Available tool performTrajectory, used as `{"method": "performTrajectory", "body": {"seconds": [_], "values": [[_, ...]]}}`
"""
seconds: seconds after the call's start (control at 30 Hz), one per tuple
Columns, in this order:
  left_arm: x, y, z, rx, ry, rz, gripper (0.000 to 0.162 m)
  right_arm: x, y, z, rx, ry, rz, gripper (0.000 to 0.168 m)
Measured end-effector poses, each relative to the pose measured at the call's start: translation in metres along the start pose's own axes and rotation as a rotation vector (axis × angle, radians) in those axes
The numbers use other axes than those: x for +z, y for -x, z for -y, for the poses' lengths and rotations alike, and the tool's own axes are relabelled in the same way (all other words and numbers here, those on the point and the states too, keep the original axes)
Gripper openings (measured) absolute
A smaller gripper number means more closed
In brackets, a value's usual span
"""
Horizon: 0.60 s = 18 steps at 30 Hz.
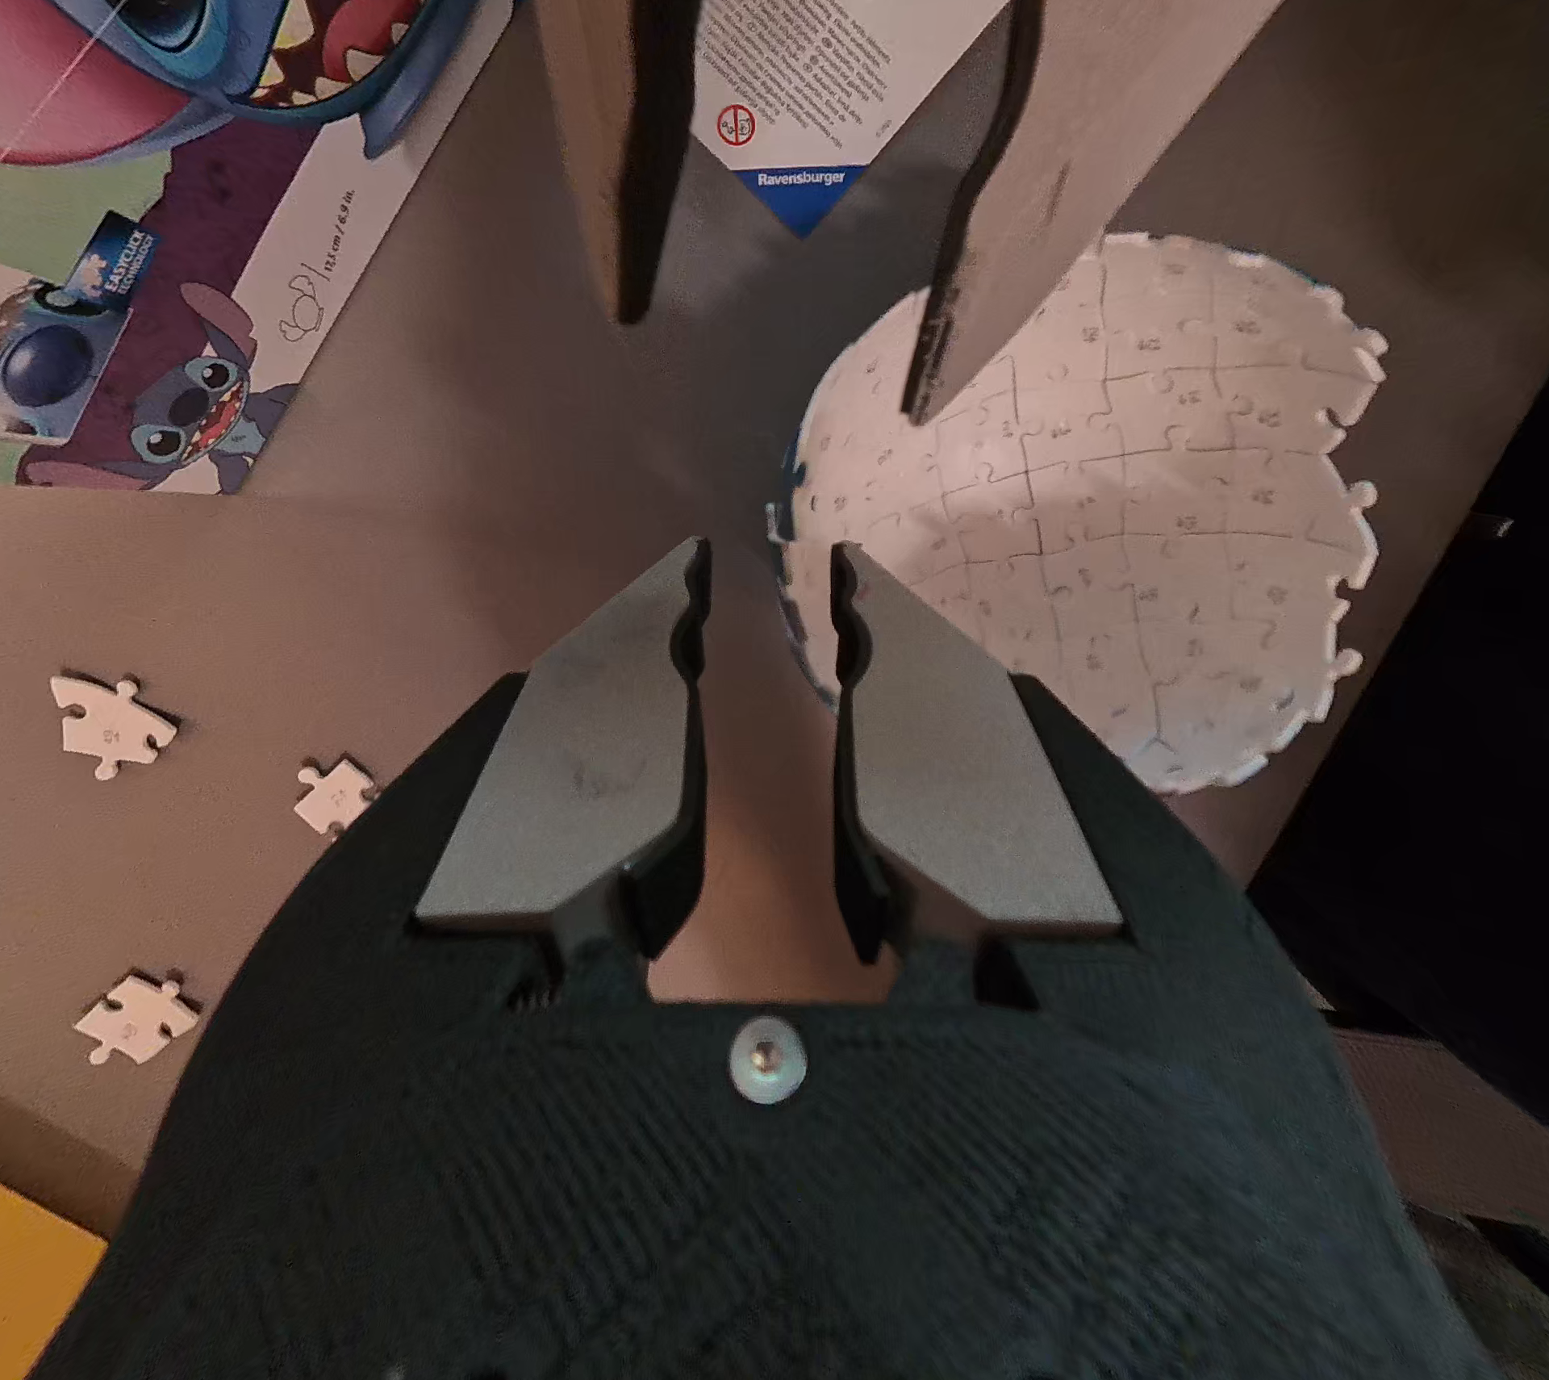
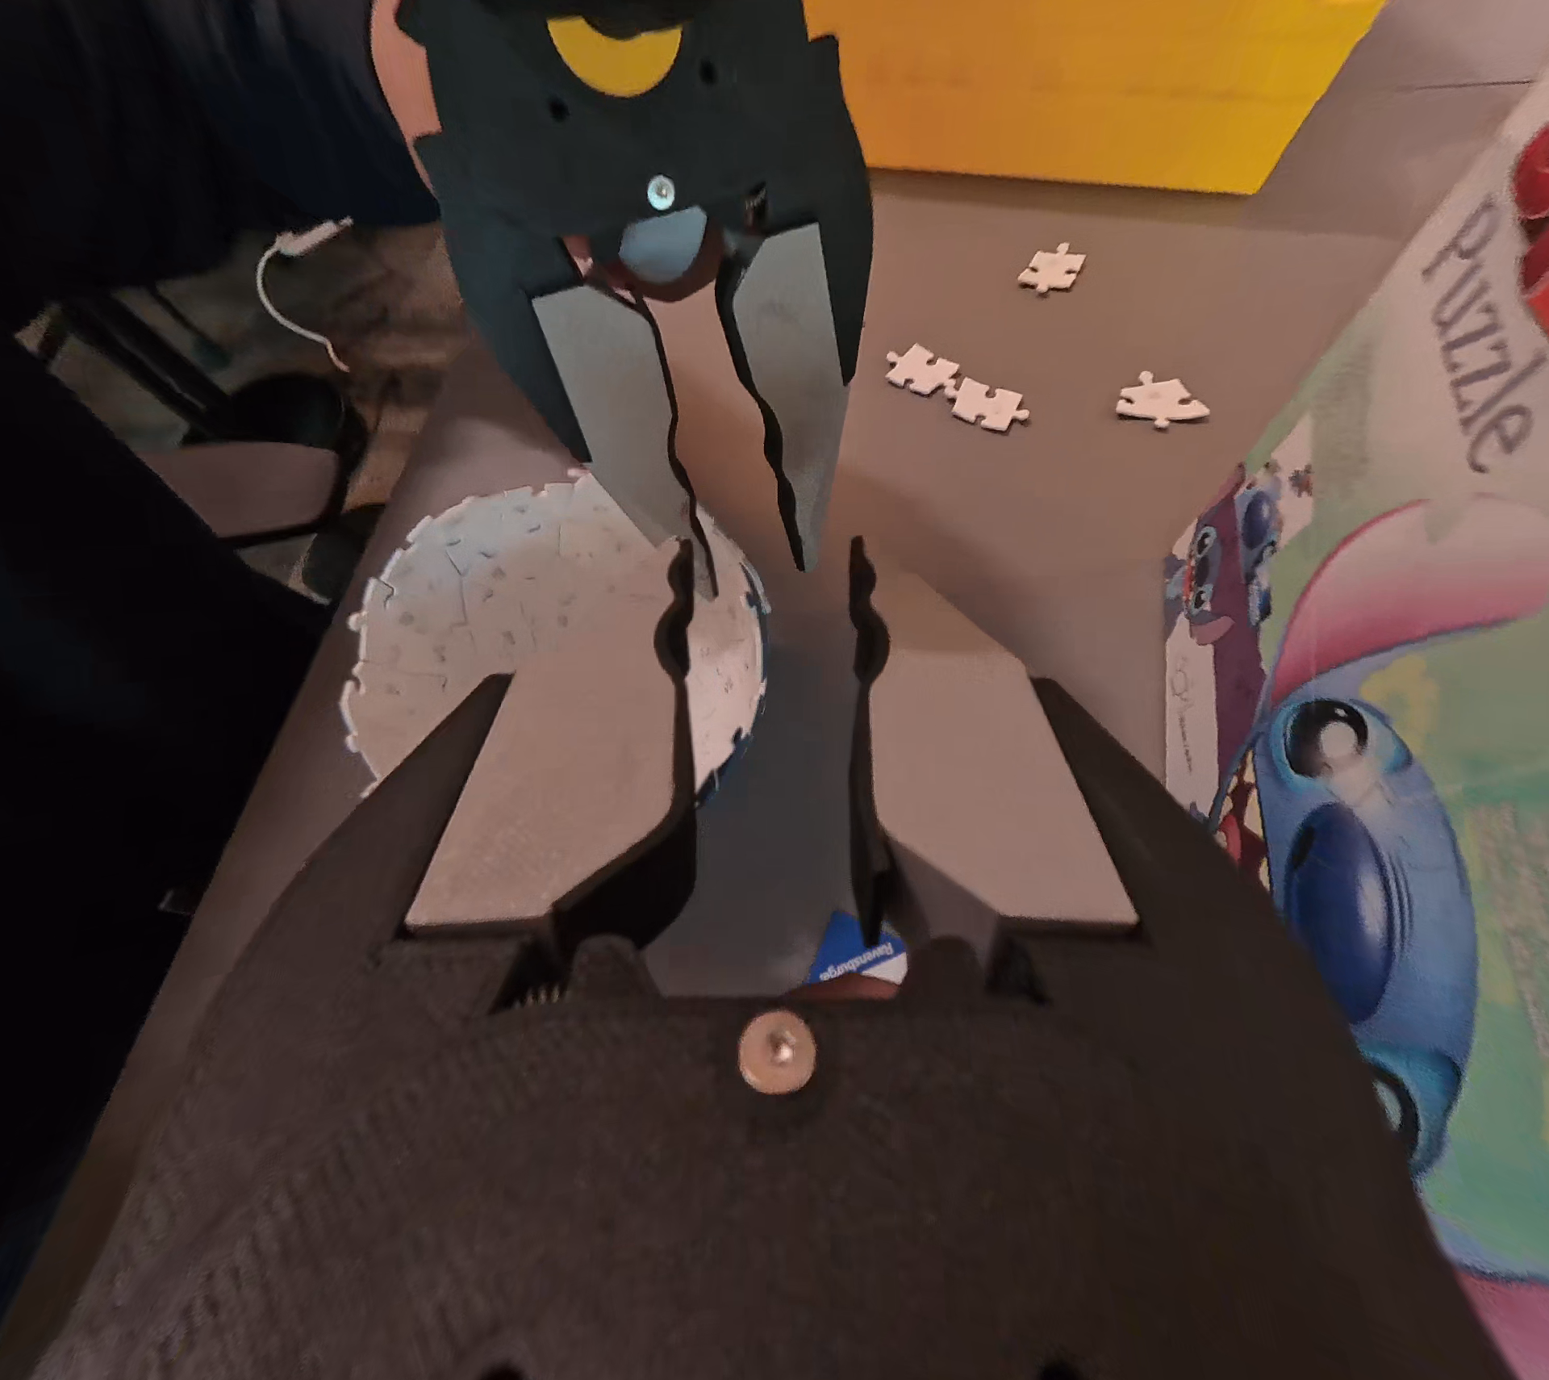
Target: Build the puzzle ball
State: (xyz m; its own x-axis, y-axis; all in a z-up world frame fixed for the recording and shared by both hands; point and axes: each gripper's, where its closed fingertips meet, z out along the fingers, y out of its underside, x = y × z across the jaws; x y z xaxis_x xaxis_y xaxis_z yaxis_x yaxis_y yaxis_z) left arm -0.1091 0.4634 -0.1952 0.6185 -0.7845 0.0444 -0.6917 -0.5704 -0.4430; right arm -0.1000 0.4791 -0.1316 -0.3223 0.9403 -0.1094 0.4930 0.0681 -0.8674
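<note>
Both empty, parted grippers, left gripper [image 1: 769, 552] and right gripper [image 2: 769, 552], hover beside the half-built puzzle ball [image 1: 1115, 526]; likely next, fetching a loose piece [image 2: 1161, 401] at two o'clock

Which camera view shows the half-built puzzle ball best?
The left wrist view: the puzzle ball shows its white inside nearly whole, with piece outlines visible. In the right wrist view both grippers partly cover it.

bare table [image 1: 520, 417] between box [image 1: 277, 300] and half-ball [image 1: 1131, 543], opposing tongs [image 1: 788, 334] close ahead
</note>
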Motion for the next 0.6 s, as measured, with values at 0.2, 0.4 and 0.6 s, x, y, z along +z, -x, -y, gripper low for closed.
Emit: {"method": "performTrajectory", "body": {"seconds": [0.2,0.4,0.6], "values": [[0.011,0.001,0.003,0.029,0.052,0.032,0.021,-0.014,-0.002,-0.018,0.035,0.02,-0.072,0.042],[0.017,-0.001,0.004,0.047,0.081,0.039,0.003,-0.021,0.005,-0.025,0.046,-0.003,-0.082,0.042],[0.017,-0.006,0.004,0.046,0.074,0.042,0.002,-0.014,0.0,-0.047,0.094,0.07,-0.096,0.041]]}}
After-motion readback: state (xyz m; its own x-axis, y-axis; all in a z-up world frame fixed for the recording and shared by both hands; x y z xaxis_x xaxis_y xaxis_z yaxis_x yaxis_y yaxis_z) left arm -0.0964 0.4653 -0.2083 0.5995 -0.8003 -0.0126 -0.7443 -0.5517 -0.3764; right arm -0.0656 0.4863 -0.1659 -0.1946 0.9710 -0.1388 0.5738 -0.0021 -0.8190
